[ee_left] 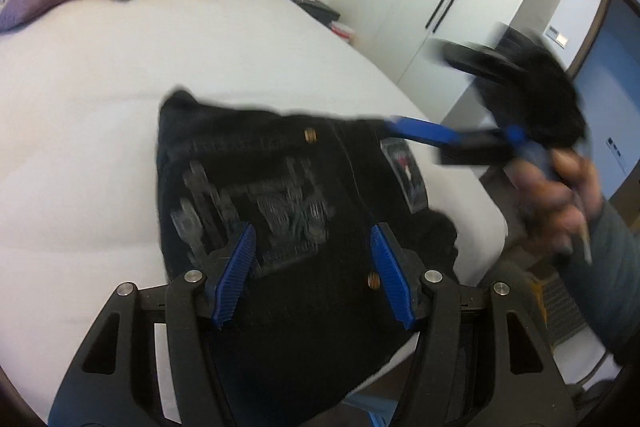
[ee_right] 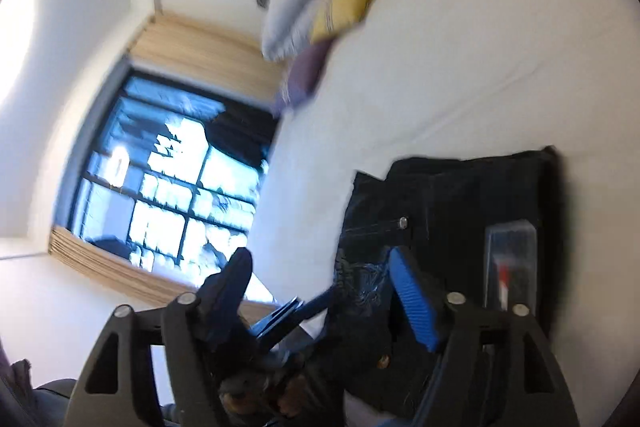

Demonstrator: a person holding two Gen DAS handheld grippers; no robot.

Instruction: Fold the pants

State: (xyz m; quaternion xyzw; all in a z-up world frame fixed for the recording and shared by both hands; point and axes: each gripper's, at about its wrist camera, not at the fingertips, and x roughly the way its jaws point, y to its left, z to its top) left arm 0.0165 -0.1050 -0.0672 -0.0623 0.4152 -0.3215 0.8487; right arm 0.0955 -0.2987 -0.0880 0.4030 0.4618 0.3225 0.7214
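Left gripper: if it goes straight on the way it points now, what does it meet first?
Most likely the folded black pants on the white bed. The left gripper has open jaws with that fabric straight ahead, though depth is unclear.

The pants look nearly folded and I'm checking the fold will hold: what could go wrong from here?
1. The pants lie at the bed corner, their near end seemingly over the edge; they may slide off.
2. The left gripper jaws stand open over the cloth; closing now could bunch the top layer.
3. The right gripper is blurred at the waistband; it may snag.
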